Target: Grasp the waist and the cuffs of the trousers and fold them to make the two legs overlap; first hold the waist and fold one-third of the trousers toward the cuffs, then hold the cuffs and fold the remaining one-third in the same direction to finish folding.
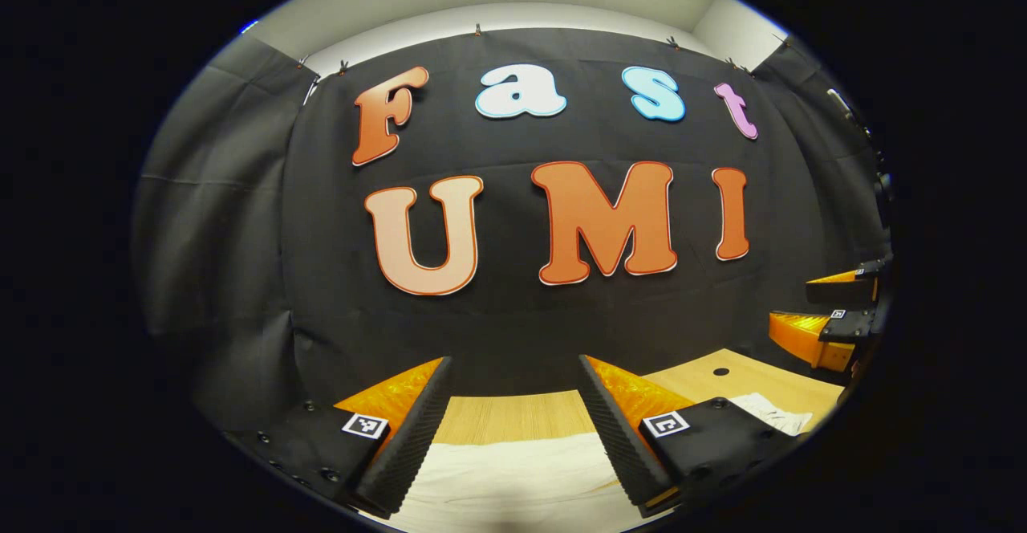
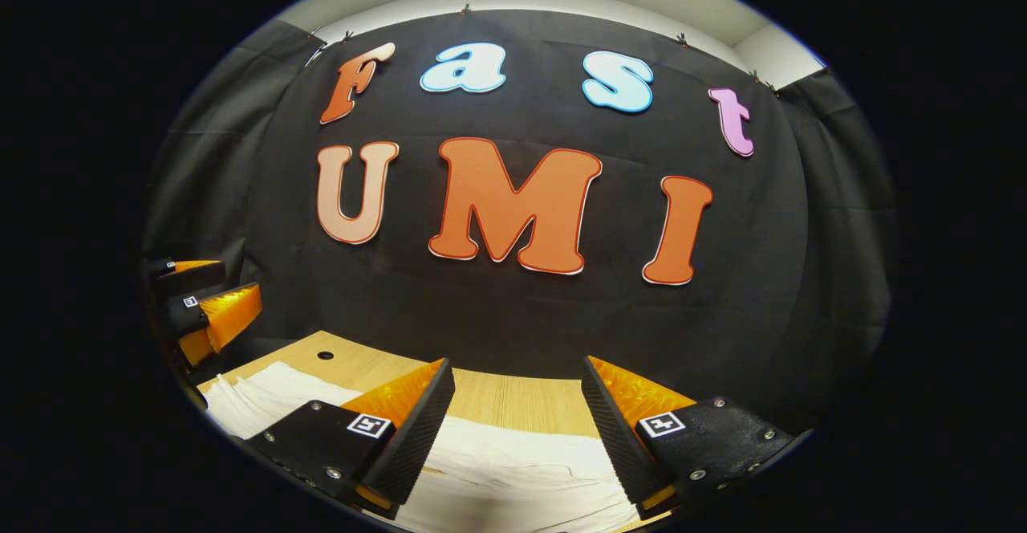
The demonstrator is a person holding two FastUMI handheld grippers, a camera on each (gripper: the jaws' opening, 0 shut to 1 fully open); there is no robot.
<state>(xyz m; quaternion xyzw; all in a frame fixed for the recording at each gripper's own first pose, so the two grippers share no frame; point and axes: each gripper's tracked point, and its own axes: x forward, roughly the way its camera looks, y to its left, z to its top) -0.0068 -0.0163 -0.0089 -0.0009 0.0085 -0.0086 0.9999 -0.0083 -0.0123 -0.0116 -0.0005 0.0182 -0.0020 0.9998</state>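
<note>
The left hand-held gripper [image 1: 513,429] is hovering with its jaws spread wide and gripping nothing. Below it, the white trousers [image 2: 513,461] are lying flat on the wooden tabletop [image 2: 513,400], stretching side to side. The right hand-held gripper [image 2: 517,429] is likewise hanging agape.

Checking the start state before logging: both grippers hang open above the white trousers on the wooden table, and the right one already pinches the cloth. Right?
Not quite. In the right gripper view the right gripper is open above the white trousers, pinching nothing. The left gripper is open too, over the wooden table.
</note>
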